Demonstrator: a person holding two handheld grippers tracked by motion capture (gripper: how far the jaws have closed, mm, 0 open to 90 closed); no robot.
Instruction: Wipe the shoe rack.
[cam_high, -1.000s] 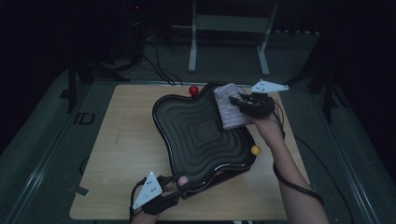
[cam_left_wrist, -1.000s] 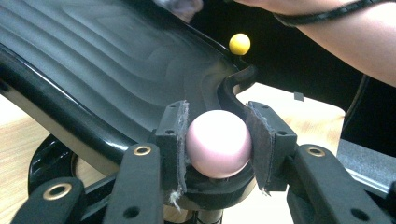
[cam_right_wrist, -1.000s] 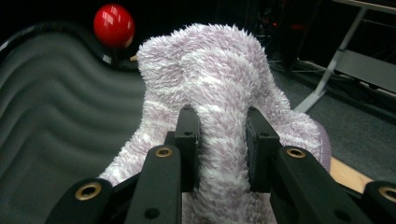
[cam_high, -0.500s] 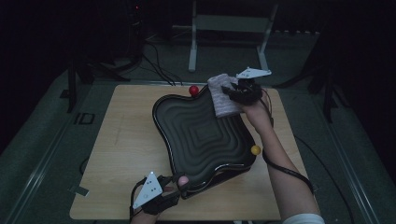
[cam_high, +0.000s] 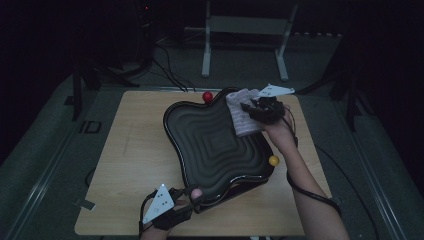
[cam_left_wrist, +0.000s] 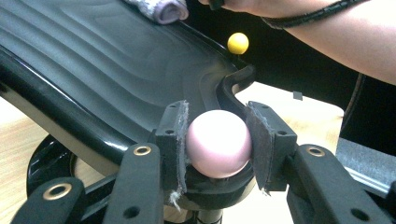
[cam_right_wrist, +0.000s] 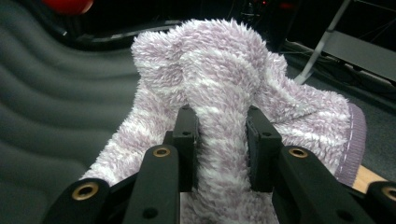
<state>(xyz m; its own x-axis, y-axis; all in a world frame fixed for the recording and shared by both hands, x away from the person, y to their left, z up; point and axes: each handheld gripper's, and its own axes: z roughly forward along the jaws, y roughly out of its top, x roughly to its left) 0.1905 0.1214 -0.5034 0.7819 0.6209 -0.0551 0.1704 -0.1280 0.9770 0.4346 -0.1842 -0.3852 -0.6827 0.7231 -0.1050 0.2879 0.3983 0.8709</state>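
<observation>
1. The left gripper (cam_left_wrist: 218, 144) is pinching the pink ball knob (cam_left_wrist: 218, 143) at the black ridged tray (cam_high: 210, 145)'s lower-centre corner, steadying it.
2. The right gripper (cam_right_wrist: 219, 149) is clamping the fluffy lilac cloth (cam_high: 242, 115) on the tray's upper-right rim.
3. Wiping seems barely begun; most ridges are awaiting the cloth.

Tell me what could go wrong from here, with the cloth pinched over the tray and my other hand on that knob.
1. The right gripper pinches only a fold of the fluffy cloth; it could slip free while wiping.
2. Pressing on the tray's far corner may tip it; the left gripper clamps only the pink knob.
</observation>
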